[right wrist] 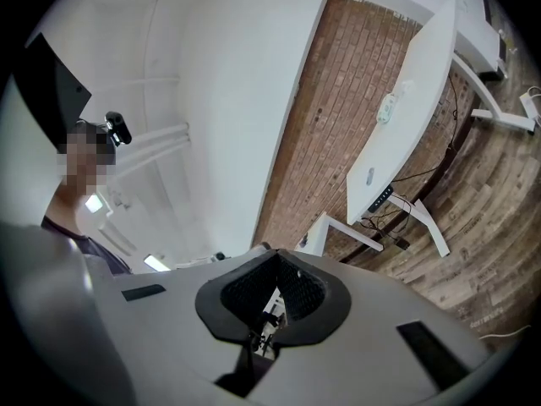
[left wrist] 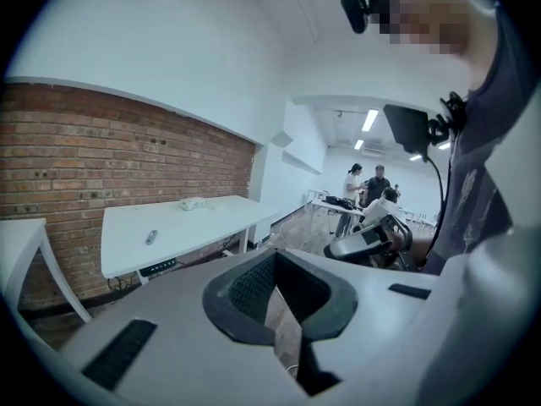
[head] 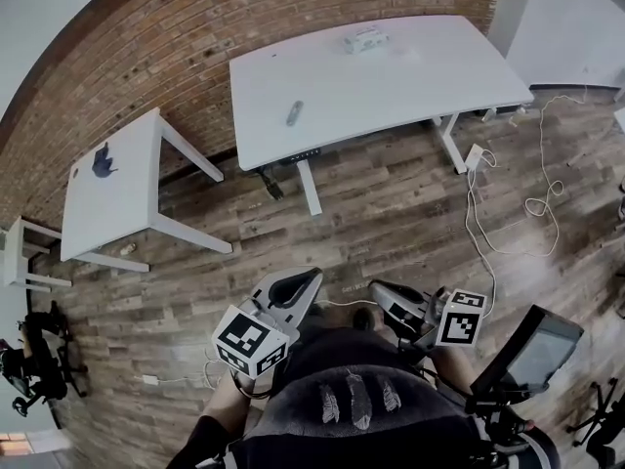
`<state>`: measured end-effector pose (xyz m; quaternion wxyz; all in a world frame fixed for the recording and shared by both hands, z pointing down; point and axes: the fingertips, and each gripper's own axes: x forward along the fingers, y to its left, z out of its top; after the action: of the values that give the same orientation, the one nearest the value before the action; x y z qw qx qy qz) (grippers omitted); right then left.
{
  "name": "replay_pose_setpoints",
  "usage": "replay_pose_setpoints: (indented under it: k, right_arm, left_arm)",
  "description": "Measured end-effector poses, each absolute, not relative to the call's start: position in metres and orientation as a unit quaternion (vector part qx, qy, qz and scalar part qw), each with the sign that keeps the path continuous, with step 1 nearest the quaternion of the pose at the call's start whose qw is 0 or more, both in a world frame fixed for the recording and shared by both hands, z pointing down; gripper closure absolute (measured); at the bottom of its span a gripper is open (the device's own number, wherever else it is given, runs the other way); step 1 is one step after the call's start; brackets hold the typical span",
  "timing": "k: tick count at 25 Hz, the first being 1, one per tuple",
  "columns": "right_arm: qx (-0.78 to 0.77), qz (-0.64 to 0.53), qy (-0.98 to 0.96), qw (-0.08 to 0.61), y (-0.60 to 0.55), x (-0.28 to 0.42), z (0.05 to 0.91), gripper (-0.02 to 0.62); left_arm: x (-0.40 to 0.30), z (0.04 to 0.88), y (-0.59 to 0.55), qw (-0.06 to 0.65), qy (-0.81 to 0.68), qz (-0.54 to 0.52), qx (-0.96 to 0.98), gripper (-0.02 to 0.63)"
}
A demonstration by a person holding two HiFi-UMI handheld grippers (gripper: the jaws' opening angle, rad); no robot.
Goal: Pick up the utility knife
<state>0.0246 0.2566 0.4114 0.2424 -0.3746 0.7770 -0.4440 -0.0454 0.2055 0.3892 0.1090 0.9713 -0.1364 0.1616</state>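
The utility knife point(head: 294, 113) lies on the large white surface point(head: 410, 81) in the upper middle of the head view, a small grey elongated thing near that surface's left end, too small to show detail. A pale packet-like item point(head: 366, 39) sits well apart from it, toward the far edge by the brick wall point(head: 195, 47).

In the lower half of the head view both tools are held close to the person's body, far from the surface, over the wooden floor point(head: 391, 213). The left gripper point(head: 293, 286) sits lower centre and the right gripper point(head: 391, 303) just to its right.

In the left gripper view the fingers point(left wrist: 245, 290) are closed together with nothing between them. The knife point(left wrist: 151, 237) shows at middle left on the white surface.

In the right gripper view the fingers point(right wrist: 245, 299) are likewise closed and empty. The frame is tilted, and the knife point(right wrist: 370, 177) appears right of centre.

A smaller white table point(head: 112, 198) at the left of the head view carries a dark blue object point(head: 102, 161). A white cable point(head: 532, 203) trails over the floor at right.
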Motion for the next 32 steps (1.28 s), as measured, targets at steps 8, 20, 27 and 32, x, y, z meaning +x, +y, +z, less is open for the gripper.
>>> replay_pose_setpoints:
  k: [8,20,27,32]
  right_arm:
    - [-0.381,-0.438,0.777,0.243,0.237,0.043,0.412,0.597]
    - [-0.419,-0.441,0.764,0.216,0.174,0.072,0.416,0.597]
    - [-0.439,-0.444,0.754,0.205,0.118,0.078,0.412,0.597]
    - [-0.449,-0.457,0.745,0.184,0.068,0.066,0.418,0.597]
  left_arm:
    - [-0.029,0.389,0.181,0.099,-0.139,0.158,0.973,0.609]
    - [0.002,0.4,0.112,0.125,-0.113,0.131,0.977,0.609]
    - [0.008,0.402,0.051,0.135,-0.104,0.127,0.977,0.609]
    - [-0.006,0.412,-0.003,0.139,-0.108,0.128,0.976,0.609]
